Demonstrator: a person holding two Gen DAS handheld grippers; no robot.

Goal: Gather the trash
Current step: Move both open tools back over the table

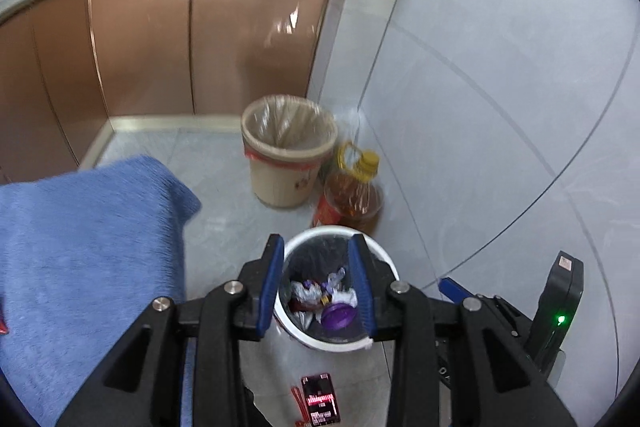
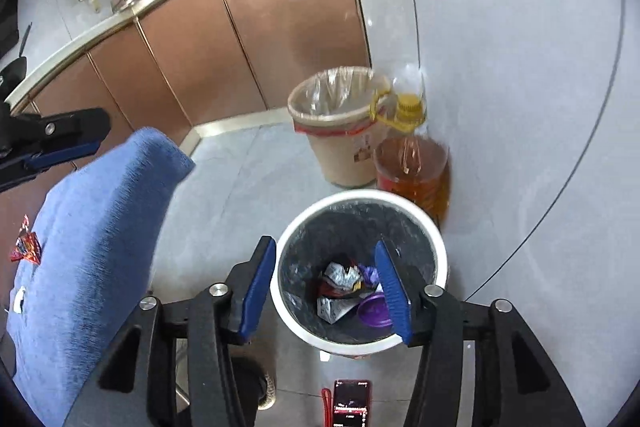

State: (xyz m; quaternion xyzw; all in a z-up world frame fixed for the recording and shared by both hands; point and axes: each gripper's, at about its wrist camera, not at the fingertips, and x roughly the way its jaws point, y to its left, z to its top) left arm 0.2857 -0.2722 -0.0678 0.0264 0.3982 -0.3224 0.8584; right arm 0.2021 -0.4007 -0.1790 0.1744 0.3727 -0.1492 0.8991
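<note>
Left tongs (image 1: 318,287): jaws apart, holding nothing, poised above the white bin (image 1: 384,259).

Right tongs (image 2: 326,287): jaws apart, holding nothing, above the same white bin (image 2: 436,239); also seen at the right edge of the left wrist view (image 1: 452,289).

White bin: stands on the tiled floor (image 1: 500,107), lined with a dark bag. Inside lie crumpled wrappers (image 2: 340,277) and a purple lid (image 2: 374,311).

Red wrapper (image 2: 26,247): lies on the blue cloth (image 2: 96,247) covering the desk, well apart from the white bin.

Beige bin (image 1: 288,151): clear liner, stands by the brown cabinets (image 1: 160,35).

Oil bottle (image 1: 354,195): yellow cap, upright between the two bins, against the wall.

Phone (image 2: 352,403): red case, on the floor near the white bin, screen lit.
</note>
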